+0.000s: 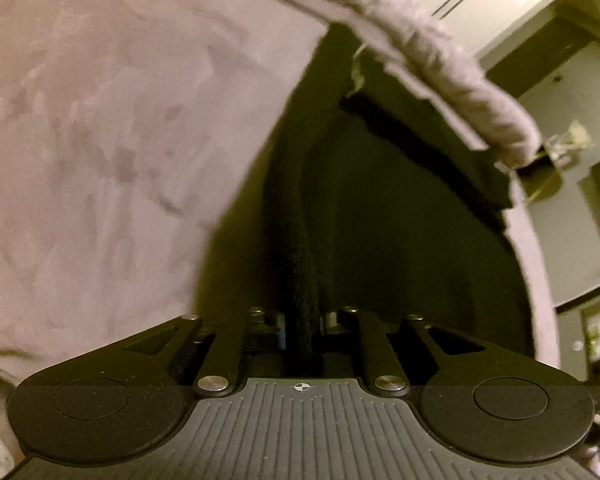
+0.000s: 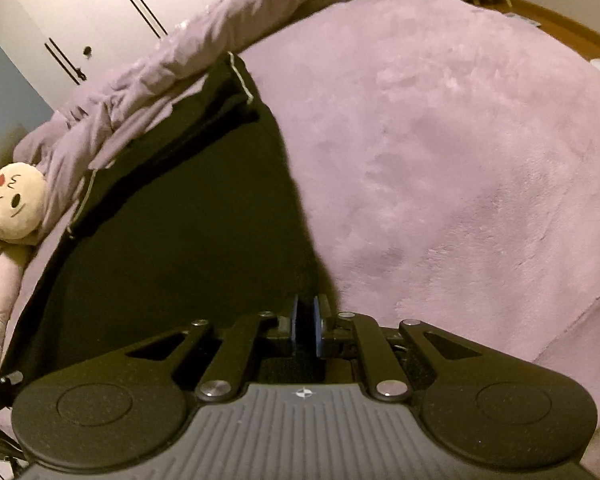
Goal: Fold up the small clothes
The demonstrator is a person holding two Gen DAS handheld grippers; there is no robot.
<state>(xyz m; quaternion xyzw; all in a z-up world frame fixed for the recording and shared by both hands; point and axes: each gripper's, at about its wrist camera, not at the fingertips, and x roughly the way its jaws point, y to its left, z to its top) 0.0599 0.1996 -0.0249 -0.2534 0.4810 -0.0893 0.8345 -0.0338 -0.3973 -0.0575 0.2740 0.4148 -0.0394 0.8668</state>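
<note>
Both tongs, left [image 1: 303,328] and right [image 2: 305,330], were clenched on the near edge of a black garment [image 2: 172,216] spread across the purple bed [image 2: 460,140]; folding seemed barely begun, no finished fold visible

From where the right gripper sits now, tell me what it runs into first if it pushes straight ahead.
The right gripper is shut on the black garment, so that dark cloth is already at its fingertips and stretches ahead. Beyond it lies the bunched purple duvet, then the white wardrobe. Depth is hard to judge.
</note>
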